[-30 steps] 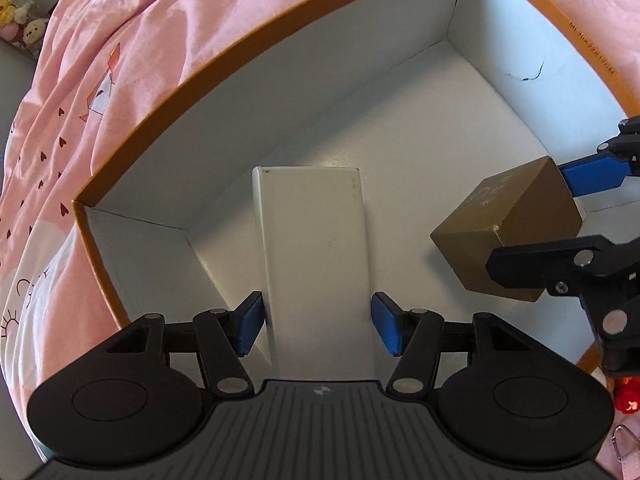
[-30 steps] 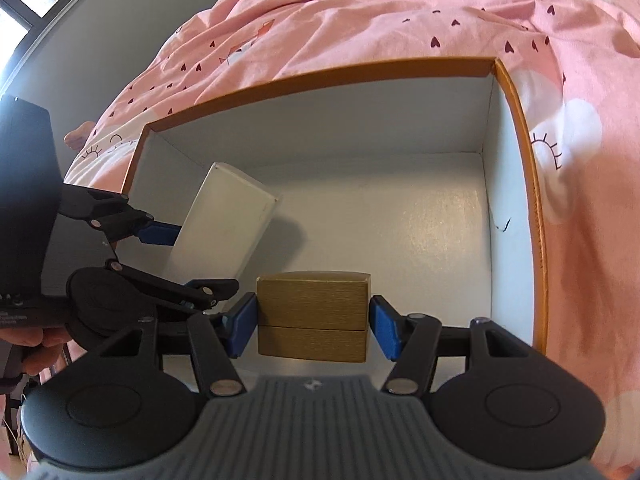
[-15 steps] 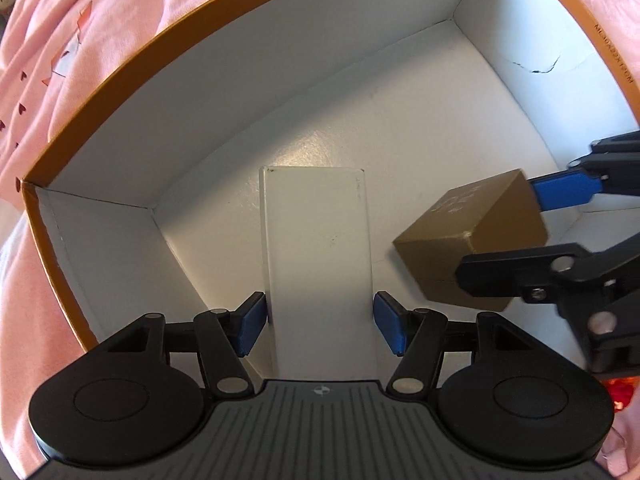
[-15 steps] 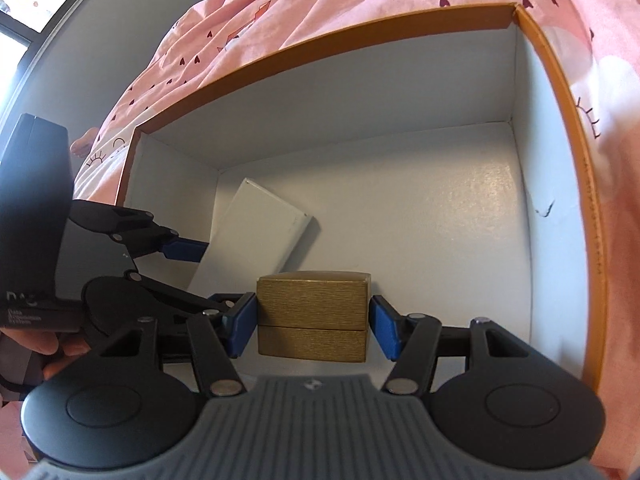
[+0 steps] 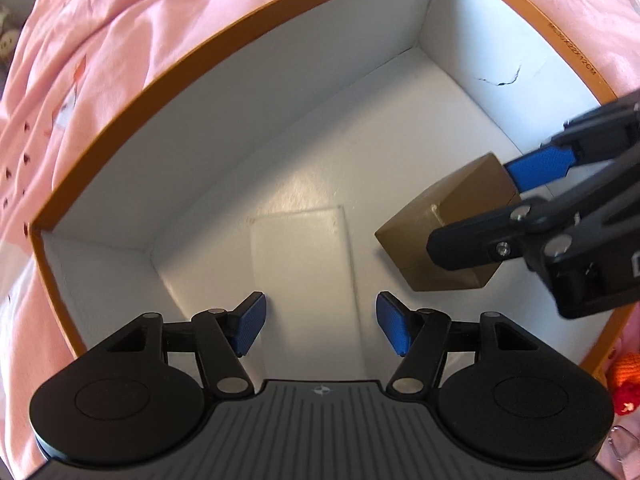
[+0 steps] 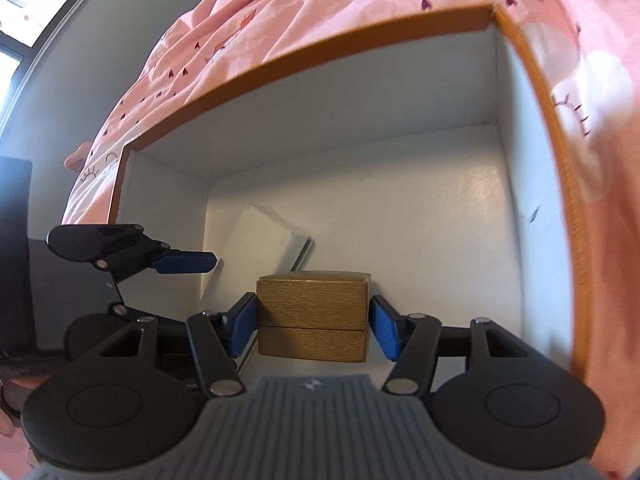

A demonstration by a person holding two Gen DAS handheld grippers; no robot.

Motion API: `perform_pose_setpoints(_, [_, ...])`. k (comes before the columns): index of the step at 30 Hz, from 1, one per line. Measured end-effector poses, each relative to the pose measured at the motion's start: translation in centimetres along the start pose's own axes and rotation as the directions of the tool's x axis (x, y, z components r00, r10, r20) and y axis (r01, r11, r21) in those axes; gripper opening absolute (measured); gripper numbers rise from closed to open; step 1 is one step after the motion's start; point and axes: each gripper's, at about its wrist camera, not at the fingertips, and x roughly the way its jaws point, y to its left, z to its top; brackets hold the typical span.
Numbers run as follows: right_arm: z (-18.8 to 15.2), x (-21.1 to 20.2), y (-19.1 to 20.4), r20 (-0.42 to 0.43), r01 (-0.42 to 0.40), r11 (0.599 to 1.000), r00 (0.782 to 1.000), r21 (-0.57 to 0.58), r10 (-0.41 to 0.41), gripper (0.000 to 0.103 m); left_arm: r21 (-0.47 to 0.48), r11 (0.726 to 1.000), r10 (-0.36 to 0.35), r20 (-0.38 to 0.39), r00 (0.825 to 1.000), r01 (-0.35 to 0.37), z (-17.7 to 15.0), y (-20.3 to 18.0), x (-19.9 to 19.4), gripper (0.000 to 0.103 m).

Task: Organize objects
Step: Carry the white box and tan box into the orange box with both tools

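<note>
A flat white box [image 5: 304, 276] lies on the floor of the big orange-rimmed carton [image 5: 200, 60], near its left corner. My left gripper [image 5: 322, 324] hangs over the white box's near end. Its jaws are opening, and the blue pads stand clear of the box's sides. In the right wrist view this white box [image 6: 268, 244] lies beyond my left gripper's blue fingertip [image 6: 188, 262]. My right gripper [image 6: 312, 324] is shut on a gold-brown box [image 6: 312, 312] and holds it low inside the carton [image 6: 320, 52]. From the left wrist view the gold-brown box [image 5: 440, 240] hangs tilted to the right of the white one.
Pink patterned bedding [image 5: 100, 60] surrounds the carton on all sides. The carton's right wall has a small tear [image 5: 500, 80]. An orange and red knitted thing [image 5: 626, 380] lies outside the carton's near right corner. Bare white floor [image 6: 420, 220] stretches behind and right of the gold-brown box.
My left jaws have spread away from the white box, which now lies loose on the carton floor. My right gripper has carried the gold-brown box lower and closer to the white one.
</note>
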Motion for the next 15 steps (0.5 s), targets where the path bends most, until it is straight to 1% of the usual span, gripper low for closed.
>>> perform_pose_setpoints(4, [0.5,-1.1,-0.8,0.023,0.034,0.999,0.999,0.002,-0.034,0.062,0.034,0.996,0.080,0.009,0.997,-0.080,0.0,-0.1,0.6,0.074])
perform_pose_setpoints(6, [0.5,-1.4,-1.2,0.026,0.039,0.999,0.999,0.004,-0.039,0.062,0.015,0.994,0.111,-0.016,0.994,-0.111,-0.1,0.3,0.9,0.072])
perform_pose_setpoints(8, [0.4,-1.5,-1.4,0.021,0.027,1.000,0.999,0.003,-0.027,0.062,-0.055,0.993,0.106,-0.045,0.993,-0.108,-0.2,1.3,0.8,0.071])
perform_pose_setpoints(10, [0.4,-1.4,-1.2,0.022,0.030,1.000,0.999,-0.004,-0.030,0.062,-0.133,0.986,0.091,-0.074,0.993,-0.101,-0.5,2.7,0.6,0.069])
perform_pose_setpoints(11, [0.4,-1.3,-1.1,0.025,0.035,0.999,0.999,-0.010,-0.035,0.062,-0.173,0.980,0.084,-0.091,0.992,-0.099,-0.6,3.4,0.5,0.069])
perform_pose_setpoints(13, [0.6,-1.1,-1.0,0.027,0.043,0.999,0.999,-0.016,-0.042,0.062,-0.271,0.956,0.074,-0.135,0.988,-0.109,-1.0,5.0,0.5,0.068])
perform_pose_setpoints(15, [0.8,-1.0,-0.9,0.026,0.040,0.999,0.999,-0.017,-0.039,0.063,-0.308,0.943,0.085,-0.156,0.984,-0.130,-1.4,6.1,0.3,0.068])
